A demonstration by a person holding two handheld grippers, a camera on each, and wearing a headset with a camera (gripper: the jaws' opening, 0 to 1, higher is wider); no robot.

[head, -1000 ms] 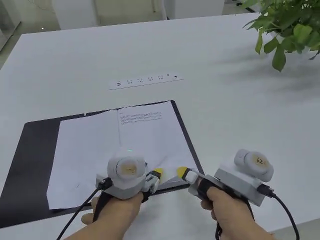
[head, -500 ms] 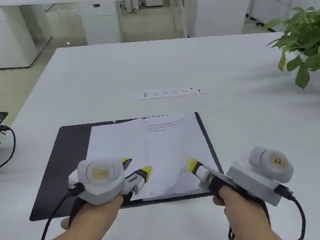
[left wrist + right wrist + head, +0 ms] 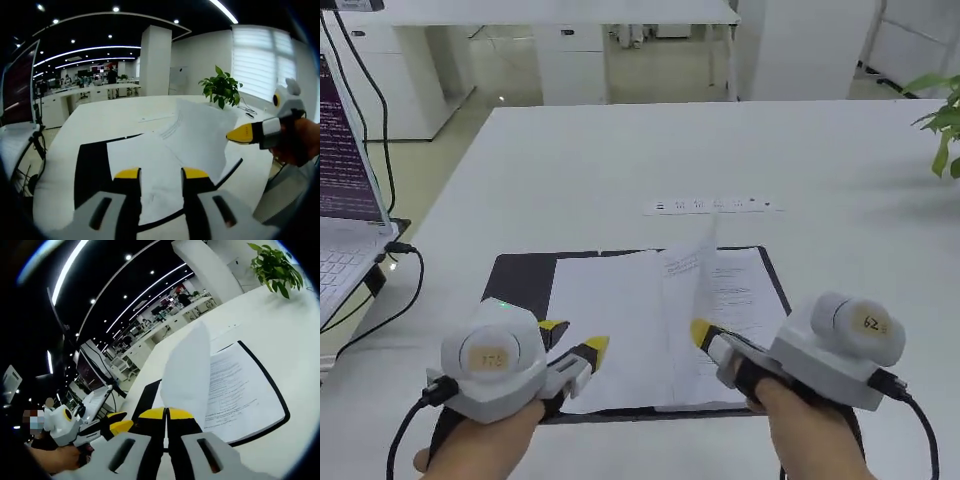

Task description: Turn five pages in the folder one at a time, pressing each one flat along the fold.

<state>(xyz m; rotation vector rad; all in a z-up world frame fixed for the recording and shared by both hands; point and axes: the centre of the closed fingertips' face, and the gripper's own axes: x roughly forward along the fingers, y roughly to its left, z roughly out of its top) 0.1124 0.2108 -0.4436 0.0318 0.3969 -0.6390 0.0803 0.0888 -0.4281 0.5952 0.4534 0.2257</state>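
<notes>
Folder (image 3: pixel 520 278) open flat, right tongs (image 3: pixel 699 333) clenched on lifted page (image 3: pixel 683 295) edge, left tongs (image 3: pixel 574 337) released.

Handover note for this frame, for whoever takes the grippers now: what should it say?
Right gripper: shut on a white printed page, held up on edge over the open black folder on the white table.
Left gripper: open, above the left-hand sheets.
Done: page picked up.
Left: lay it over, press along the fold. Pages turned so far: cannot tell.
</notes>
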